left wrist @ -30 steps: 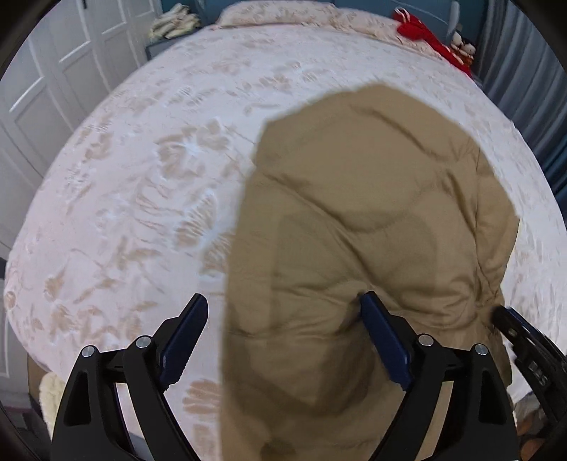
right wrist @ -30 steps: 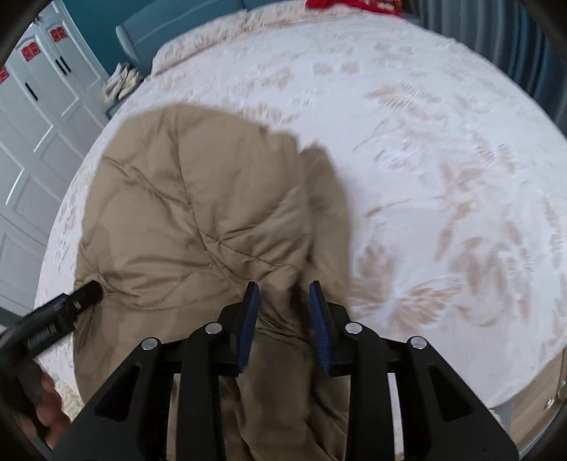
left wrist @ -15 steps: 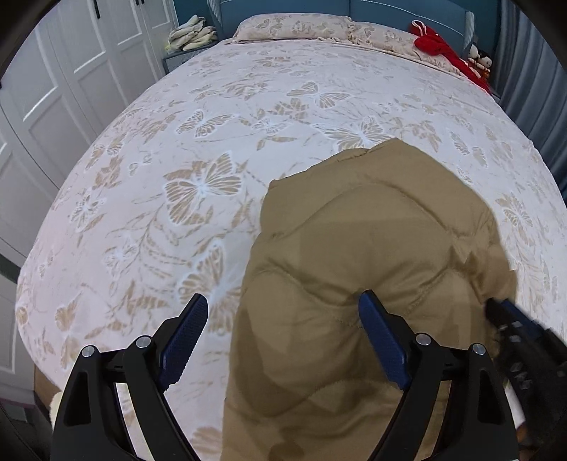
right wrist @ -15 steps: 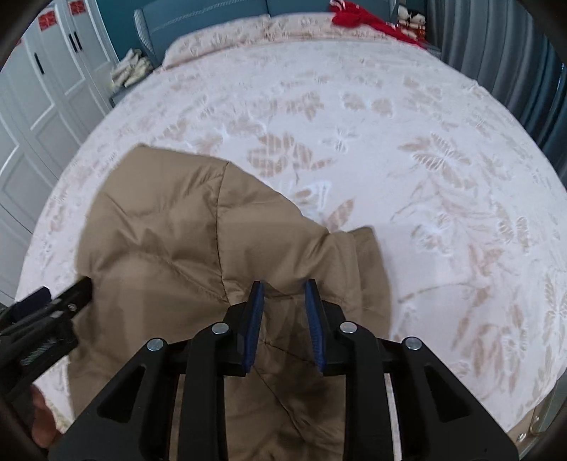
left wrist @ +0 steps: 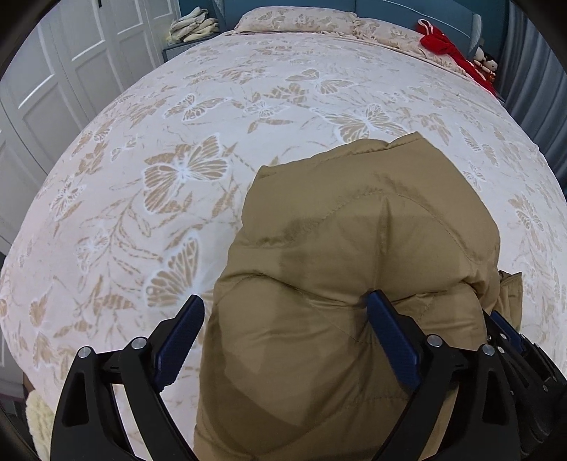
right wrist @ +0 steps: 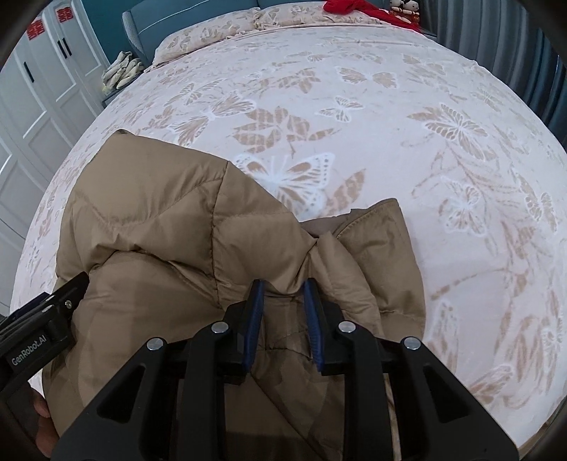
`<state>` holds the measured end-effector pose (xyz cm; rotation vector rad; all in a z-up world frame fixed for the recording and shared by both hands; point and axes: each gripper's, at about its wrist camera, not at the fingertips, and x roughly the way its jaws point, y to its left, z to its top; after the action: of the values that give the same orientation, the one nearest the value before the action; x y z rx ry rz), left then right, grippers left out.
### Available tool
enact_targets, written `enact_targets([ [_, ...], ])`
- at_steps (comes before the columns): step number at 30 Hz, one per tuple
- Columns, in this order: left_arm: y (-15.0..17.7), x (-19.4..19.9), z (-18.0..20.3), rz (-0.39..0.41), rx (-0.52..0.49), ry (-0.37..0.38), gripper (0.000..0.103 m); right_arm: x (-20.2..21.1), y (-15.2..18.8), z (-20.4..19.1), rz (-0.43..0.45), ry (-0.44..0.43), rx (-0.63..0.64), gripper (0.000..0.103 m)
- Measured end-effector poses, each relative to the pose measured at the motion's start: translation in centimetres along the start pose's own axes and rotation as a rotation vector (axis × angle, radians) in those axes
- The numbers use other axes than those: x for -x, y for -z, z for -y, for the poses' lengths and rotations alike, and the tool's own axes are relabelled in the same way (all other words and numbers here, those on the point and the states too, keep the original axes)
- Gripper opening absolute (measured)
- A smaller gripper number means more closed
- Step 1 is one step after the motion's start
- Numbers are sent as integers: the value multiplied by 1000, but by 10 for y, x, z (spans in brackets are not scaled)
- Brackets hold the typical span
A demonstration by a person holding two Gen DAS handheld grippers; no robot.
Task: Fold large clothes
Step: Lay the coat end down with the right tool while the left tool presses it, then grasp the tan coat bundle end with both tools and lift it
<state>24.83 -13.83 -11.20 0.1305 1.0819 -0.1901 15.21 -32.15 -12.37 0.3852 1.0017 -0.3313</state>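
Observation:
A tan quilted puffer jacket point(left wrist: 354, 255) lies bunched at the near edge of the bed; it also shows in the right wrist view point(right wrist: 170, 241). My left gripper point(left wrist: 283, 312) is open, its jaws wide apart over the jacket's left part, the right finger touching the fabric. My right gripper point(right wrist: 283, 294) is shut on a fold of the jacket near its right side. The right gripper shows at the lower right of the left wrist view point(left wrist: 514, 340). The left gripper shows at the left of the right wrist view point(right wrist: 53, 312).
The bed point(left wrist: 177, 124) has a pale cover with tan butterflies. Pillows point(left wrist: 301, 21) and a red garment point(left wrist: 446, 46) lie at the headboard. White wardrobe doors point(left wrist: 53, 81) stand at left, grey curtains point(right wrist: 496, 32) at right. A nightstand holds folded cloth point(left wrist: 191, 26).
The jacket has been pulled toward the near edge of the bed and now lies more bunched. Both grippers moved back with it; the right one kept its hold, the left stayed open.

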Motion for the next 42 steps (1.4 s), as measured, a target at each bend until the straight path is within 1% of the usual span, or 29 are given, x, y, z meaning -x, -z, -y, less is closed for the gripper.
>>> enact_targets([
  [11,5,-11,10,41,-22,-51,95,-6,2,1,17,0,3,22],
  [19,6,-13,11,46,-24,-53,95,-8,2,2,30,1,1,22],
  [25,7,-17,11,69,-18,-57,95,-10,4,3,59,0,-5,22],
  [26,8,-17,11,74,-13,-52,95,-9,4,4,69,-4,-7,22],
  [28,10,-15,5,90,13,-18,95,-7,5,5,82,-14,-11,22],
  [30,11,-11,-8,84,63,60,95,-3,6,9,95,-40,-21,23],
  [31,10,-9,-15,69,82,92,96,0,6,10,97,-54,-27,24],
  [32,10,-7,-22,44,100,123,97,7,6,13,88,-65,-33,28],
  [33,10,-3,-33,9,125,168,97,16,8,16,82,-72,-42,37],
  [34,11,2,-42,-13,148,206,97,24,10,18,83,-78,-51,43],
  [35,13,8,-52,-25,173,237,96,37,15,24,94,-92,-73,63],
  [36,16,18,-67,-35,201,272,96,48,20,29,101,-103,-93,88],
  [37,19,23,-73,-35,207,288,96,58,25,34,104,-109,-113,92],
  [39,27,35,-88,-40,209,300,96,75,40,48,101,-136,-139,92],
  [41,34,41,-97,-56,205,311,96,82,55,61,64,-152,-173,92],
  [42,40,43,-101,-76,202,329,96,82,62,68,40,-164,-201,92],
])
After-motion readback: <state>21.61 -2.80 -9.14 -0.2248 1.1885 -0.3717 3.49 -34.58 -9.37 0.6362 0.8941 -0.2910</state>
